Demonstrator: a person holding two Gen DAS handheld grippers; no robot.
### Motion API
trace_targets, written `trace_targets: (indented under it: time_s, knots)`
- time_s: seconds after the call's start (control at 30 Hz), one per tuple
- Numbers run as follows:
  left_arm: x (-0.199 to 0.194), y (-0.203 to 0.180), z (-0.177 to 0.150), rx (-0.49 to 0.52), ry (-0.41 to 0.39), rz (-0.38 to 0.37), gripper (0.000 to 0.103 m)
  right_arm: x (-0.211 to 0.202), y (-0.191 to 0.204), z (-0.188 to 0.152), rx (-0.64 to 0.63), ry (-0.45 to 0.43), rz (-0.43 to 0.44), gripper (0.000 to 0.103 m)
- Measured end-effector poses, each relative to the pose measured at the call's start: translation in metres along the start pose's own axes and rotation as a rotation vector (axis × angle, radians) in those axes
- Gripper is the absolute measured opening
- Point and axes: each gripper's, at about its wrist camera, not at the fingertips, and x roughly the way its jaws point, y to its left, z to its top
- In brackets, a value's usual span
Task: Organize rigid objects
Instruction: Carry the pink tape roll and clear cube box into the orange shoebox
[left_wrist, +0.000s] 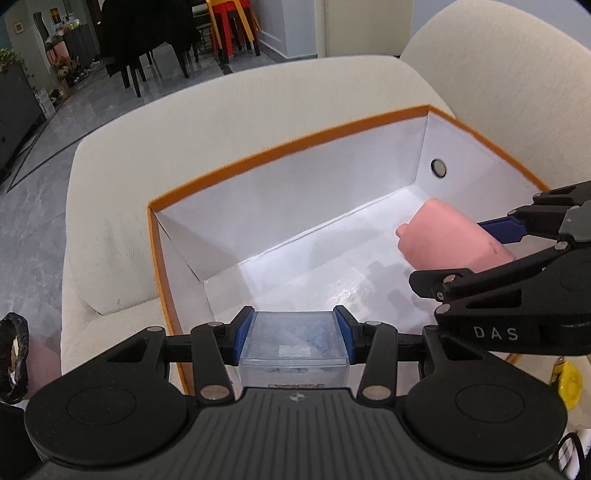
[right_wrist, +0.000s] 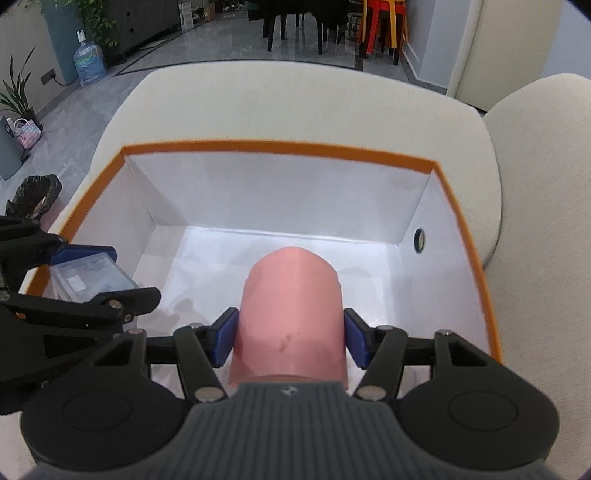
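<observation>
White "DAS" marks the right gripper (left_wrist: 491, 242), clamping a pink cylinder (right_wrist: 291, 314) over the orange-rimmed box (left_wrist: 280, 147); left gripper (left_wrist: 293, 332) clamps a clear case (left_wrist: 293, 343); only its view shows that lettering.

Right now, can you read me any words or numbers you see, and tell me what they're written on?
"DAS": white letters on the black body of the right gripper, seen from the left wrist.
Red print on a label at the near edge of the clear plastic box: mostly hidden, unreadable.
Small white sticker on the box's top: no text can be made out.
</observation>
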Motion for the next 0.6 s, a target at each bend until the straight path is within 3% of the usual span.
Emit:
trace_targets:
  time_s: [0.37,0.6]
  knots:
    - [0.009,-0.011,0.000,0.090,0.040,0.050,0.053,0.024,0.002,-0.007,0.018,0.073,0.018,0.060]
    - [0.026,-0.023,0.008,0.223,0.159,0.096,0.053,0.035,0.004,-0.011,0.010,0.124,0.043,0.060]
